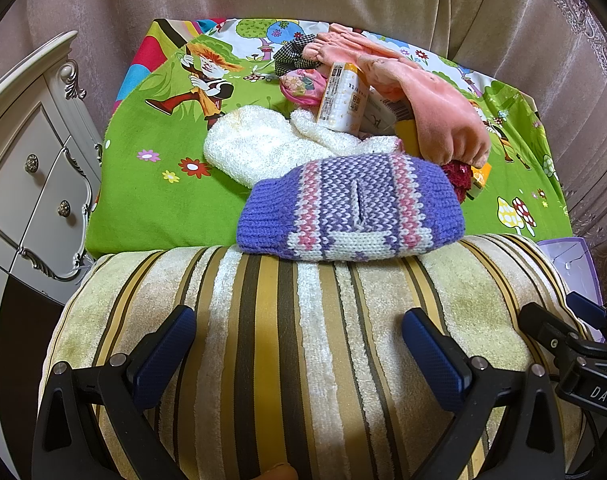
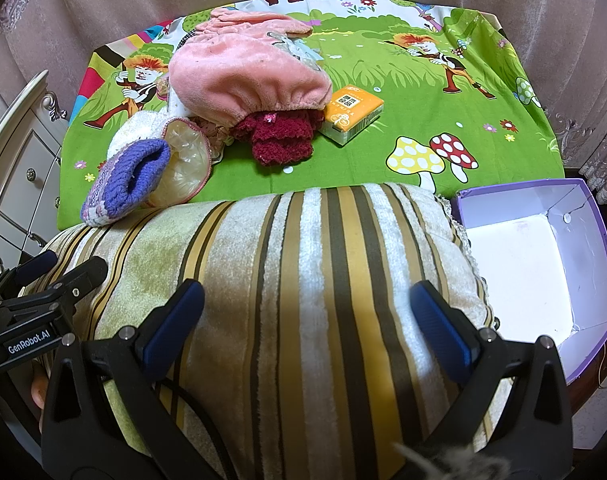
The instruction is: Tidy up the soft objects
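A striped yellow, brown and white cushion (image 1: 303, 320) lies at the near edge of the table; it also shows in the right wrist view (image 2: 303, 280). My left gripper (image 1: 299, 356) is open above it, and my right gripper (image 2: 307, 328) is open above it too. A purple knitted hat (image 1: 351, 208) rests against the cushion's far edge, also in the right wrist view (image 2: 123, 180). Behind it lie a white fluffy cloth (image 1: 255, 144), a pink plush hat (image 2: 247, 80), a dark red knitted piece (image 2: 279, 136) and a clear shower cap (image 2: 183, 164).
A green cartoon-print cloth (image 2: 383, 80) covers the table. An orange tissue pack (image 2: 351, 114) lies on it. A tube-shaped package (image 1: 339, 96) leans in the pile. An open purple box (image 2: 535, 264) sits at the right. A white dresser (image 1: 31, 168) stands at the left. Curtains hang behind.
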